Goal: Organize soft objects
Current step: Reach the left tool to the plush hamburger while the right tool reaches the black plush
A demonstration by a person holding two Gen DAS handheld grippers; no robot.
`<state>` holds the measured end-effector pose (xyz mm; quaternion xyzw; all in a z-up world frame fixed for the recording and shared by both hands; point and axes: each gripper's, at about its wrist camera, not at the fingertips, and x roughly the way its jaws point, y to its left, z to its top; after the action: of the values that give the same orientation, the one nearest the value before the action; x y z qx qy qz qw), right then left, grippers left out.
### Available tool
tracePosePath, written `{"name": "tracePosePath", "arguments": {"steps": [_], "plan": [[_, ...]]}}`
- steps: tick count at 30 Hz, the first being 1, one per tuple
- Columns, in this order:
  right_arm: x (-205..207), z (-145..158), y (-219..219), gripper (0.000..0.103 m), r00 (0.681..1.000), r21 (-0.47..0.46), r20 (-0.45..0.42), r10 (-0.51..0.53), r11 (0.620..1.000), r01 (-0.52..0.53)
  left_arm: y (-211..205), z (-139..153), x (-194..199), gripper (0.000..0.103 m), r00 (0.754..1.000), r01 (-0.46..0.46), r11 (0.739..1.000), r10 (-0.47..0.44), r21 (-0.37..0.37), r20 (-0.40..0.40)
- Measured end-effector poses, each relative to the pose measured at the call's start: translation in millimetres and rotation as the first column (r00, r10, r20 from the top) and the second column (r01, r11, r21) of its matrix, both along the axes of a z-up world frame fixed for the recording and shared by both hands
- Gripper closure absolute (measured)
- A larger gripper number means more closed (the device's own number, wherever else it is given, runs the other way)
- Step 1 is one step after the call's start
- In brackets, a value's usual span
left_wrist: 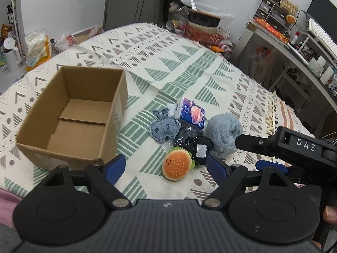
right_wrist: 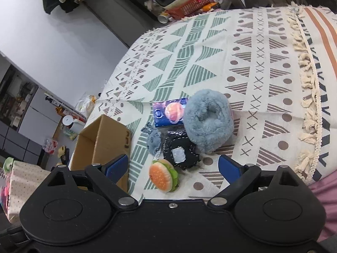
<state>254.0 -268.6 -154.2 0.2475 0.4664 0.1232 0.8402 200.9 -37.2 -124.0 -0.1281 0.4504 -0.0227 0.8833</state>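
Both the left tool and the right tool gape wide and empty over the burger plush, beside the empty cardboard box.

White letters "DAS" on the black right hand-held gripper; tissue pack print unreadable

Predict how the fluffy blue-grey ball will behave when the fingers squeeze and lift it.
The fluffy ball looks plush, so it would probably compress and feel light. Its rounded shape suggests it may roll if nudged across the patterned cloth. Breakage seems unlikely.
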Motion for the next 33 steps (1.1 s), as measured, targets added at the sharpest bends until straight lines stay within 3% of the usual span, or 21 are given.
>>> {"name": "tracePosePath", "arguments": {"steps": [4,9,16,20,30,33], "plan": [[11,-16,0,0.015,1.000,0.006,-0.027,-0.010,1.000,0.011,-7,-15,13,0.020,1.000,0.008,1.000,-0.008,0.008,-0.030],[22,-30,-4,0.018,0.998,0.079,-0.061,-0.028,0.996,0.033,-13,-33,28,0.023,0.998,0.023,1.000,-0.023,-0.004,-0.066],[34,-46,-1,0.021,0.993,0.097,-0.113,-0.029,0.994,0.041,-12,-58,45,0.027,0.994,0.026,0.999,-0.029,-0.031,-0.105],[39,-57,3,0.027,0.988,0.104,-0.151,-0.019,0.994,0.035,-11,-73,53,0.031,0.992,0.024,0.998,-0.031,-0.058,-0.120],[53,-74,15,0.035,0.977,0.096,-0.215,-0.017,0.995,0.039,-20,-104,64,0.032,0.989,0.052,0.993,-0.066,-0.110,-0.130],[55,-77,17,0.036,0.975,0.089,-0.220,-0.017,0.995,0.038,-18,-114,66,0.041,0.989,0.037,0.992,-0.054,-0.123,-0.136]]}}
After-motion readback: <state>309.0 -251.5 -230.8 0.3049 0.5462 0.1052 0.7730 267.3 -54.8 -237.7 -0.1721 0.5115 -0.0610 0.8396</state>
